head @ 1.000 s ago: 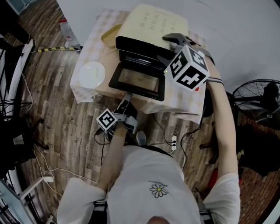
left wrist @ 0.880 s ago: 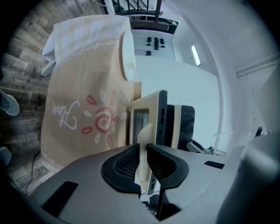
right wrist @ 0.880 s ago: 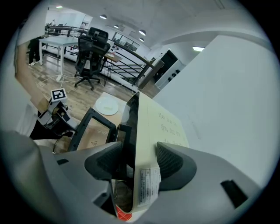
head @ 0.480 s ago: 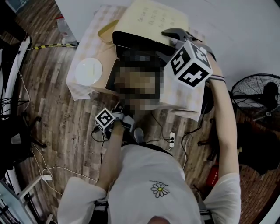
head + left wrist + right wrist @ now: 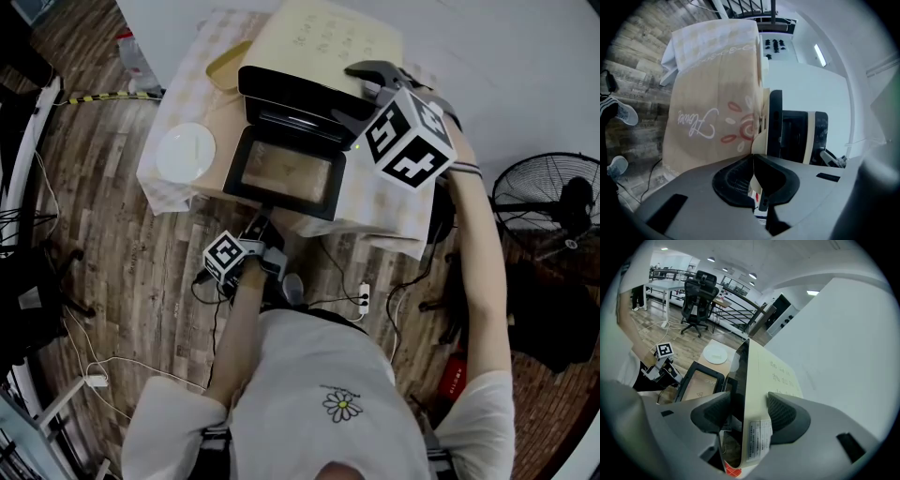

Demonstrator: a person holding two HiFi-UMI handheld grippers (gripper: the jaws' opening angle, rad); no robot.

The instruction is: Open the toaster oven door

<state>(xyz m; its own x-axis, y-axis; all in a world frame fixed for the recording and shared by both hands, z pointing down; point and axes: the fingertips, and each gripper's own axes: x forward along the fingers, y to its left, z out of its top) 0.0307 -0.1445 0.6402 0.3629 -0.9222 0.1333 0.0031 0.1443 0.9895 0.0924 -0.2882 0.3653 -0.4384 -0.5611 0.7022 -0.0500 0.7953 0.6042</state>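
Note:
The toaster oven has a cream top and a black front and stands on the table. Its glass door hangs open, nearly flat toward me. My left gripper sits just below the door's front edge. Its jaws have just been closing and are shut with nothing between them. In the left gripper view the door shows edge-on just past the tips. My right gripper straddles the oven's upper right front corner. There one pad rests on the cream top and the other on the black front.
A white plate lies left of the door on the checked tablecloth, with a yellow dish behind it. The cloth hangs down the table's front. Cables and a power strip lie on the wooden floor; a fan stands at right.
The left gripper has sunk lower in front of the table and the door lies a little flatter. The right gripper has kept its place on the oven.

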